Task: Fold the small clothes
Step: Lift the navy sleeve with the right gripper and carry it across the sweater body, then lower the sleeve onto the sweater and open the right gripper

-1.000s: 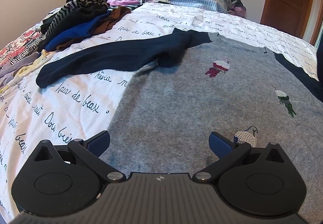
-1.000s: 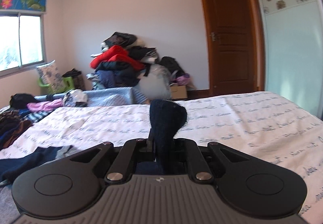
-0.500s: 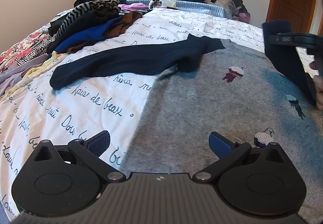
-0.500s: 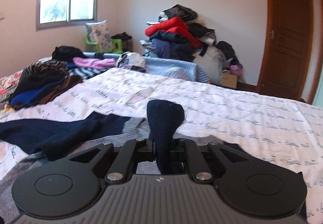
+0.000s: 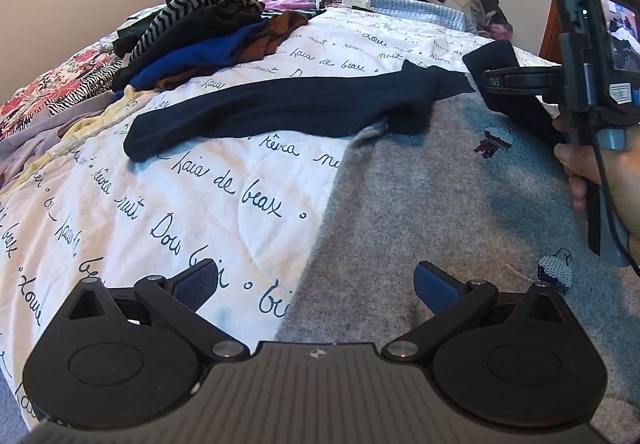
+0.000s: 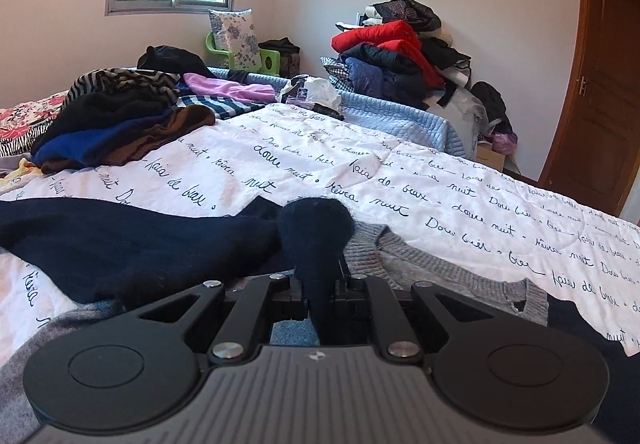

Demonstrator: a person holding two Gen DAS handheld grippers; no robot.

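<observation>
A grey sweater with small embroidered figures and navy sleeves lies flat on the bed. Its left navy sleeve stretches out to the left across the white quilt. My left gripper hovers open over the sweater's lower left edge, nothing between its blue pads. My right gripper is shut on the navy cuff of the other sleeve, lifted above the grey collar. In the left wrist view that right gripper appears at the right edge with the navy cuff, held by a hand.
A white quilt with black script covers the bed. A heap of striped, blue and brown clothes lies at the far left. More clothes, red on top, are stacked by the far wall. A wooden door stands at the right.
My right gripper has swung left with the navy cuff, carrying it over the sweater's chest toward the collar. My left gripper drifted slightly left along the sweater's edge, still open.
</observation>
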